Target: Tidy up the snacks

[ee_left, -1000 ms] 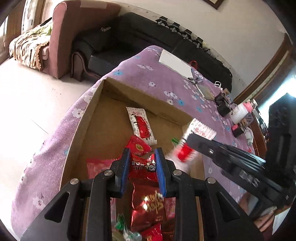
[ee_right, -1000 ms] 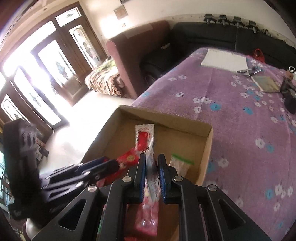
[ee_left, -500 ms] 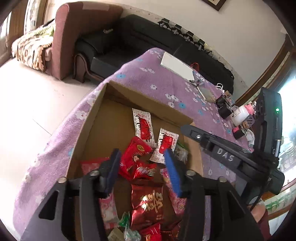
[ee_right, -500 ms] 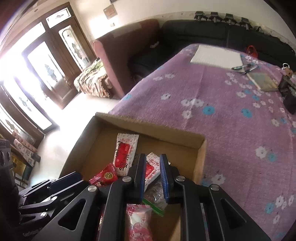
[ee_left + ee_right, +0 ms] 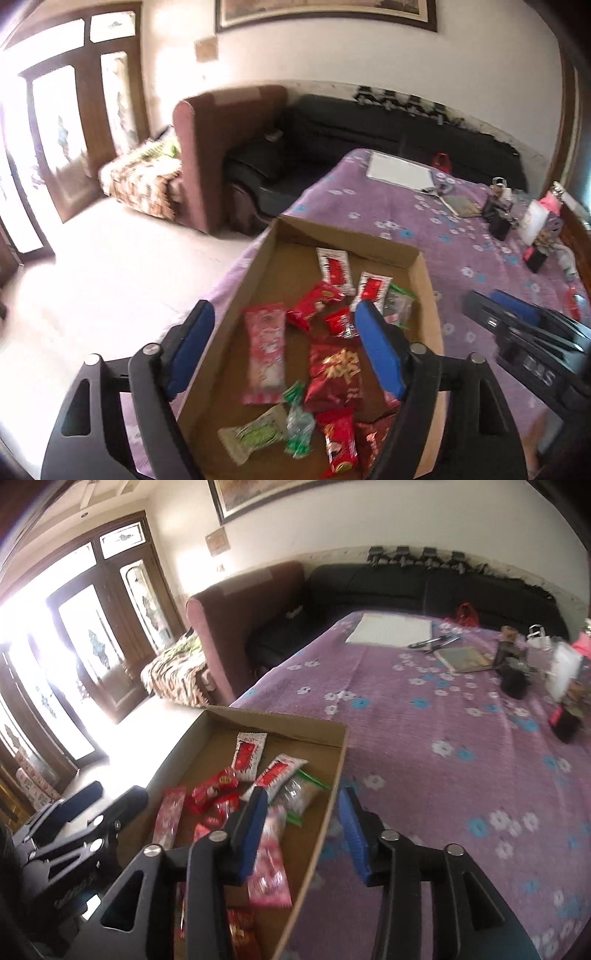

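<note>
The snack packets (image 5: 334, 363) lie loose in the shallow cardboard box (image 5: 417, 273), which sits at the near left corner of the purple flowered cloth (image 5: 443, 746) over the counter. Both tongs appear to have just let go: the left tongs (image 5: 284, 350) are opening wide above the heap with nothing between the pads, and the right tongs (image 5: 303, 830) are opening astride the box's right wall, likewise empty. This looks like the gap between one drop and the next pick. The next move calls for finding another snack outside the box, though none shows here. The packets are crinkly foil and film: red, pink, white-and-red sachets (image 5: 246, 755), and clear green-trimmed ones. The box is plain matte brown card.
</note>
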